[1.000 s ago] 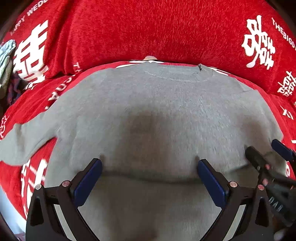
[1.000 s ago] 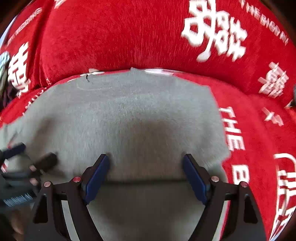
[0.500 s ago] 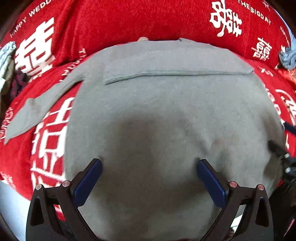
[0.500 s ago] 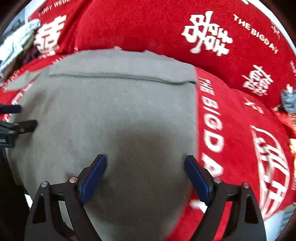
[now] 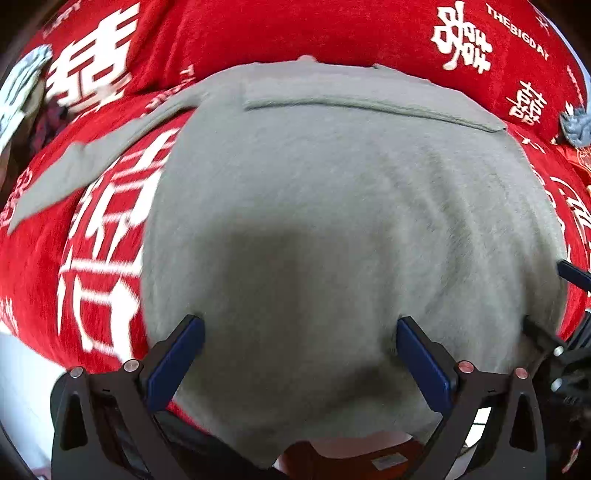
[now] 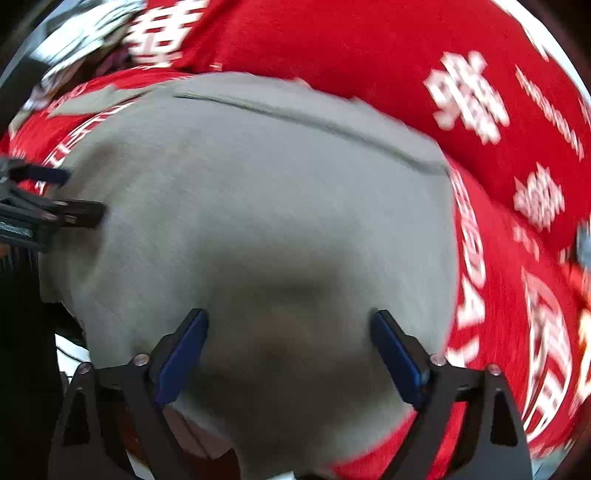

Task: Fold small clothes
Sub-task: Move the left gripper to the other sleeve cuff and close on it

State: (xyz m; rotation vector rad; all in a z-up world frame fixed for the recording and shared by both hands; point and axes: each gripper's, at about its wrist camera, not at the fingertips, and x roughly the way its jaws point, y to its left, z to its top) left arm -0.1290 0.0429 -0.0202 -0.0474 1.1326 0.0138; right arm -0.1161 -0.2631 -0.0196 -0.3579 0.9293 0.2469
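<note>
both jaws spread wide, gripping nothing. left gripper (image 5: 299,334) and right gripper (image 6: 290,326) hover over the near hem of the grey sweater (image 5: 332,206), which lies flat on the red blanket (image 5: 295,33), far edge folded over. positioned likely to pinch hem.

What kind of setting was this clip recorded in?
Probably a home sofa or bed: a gray sweater lies on a cushioned red cover printed with wedding characters, with other laundry nearby.
</note>
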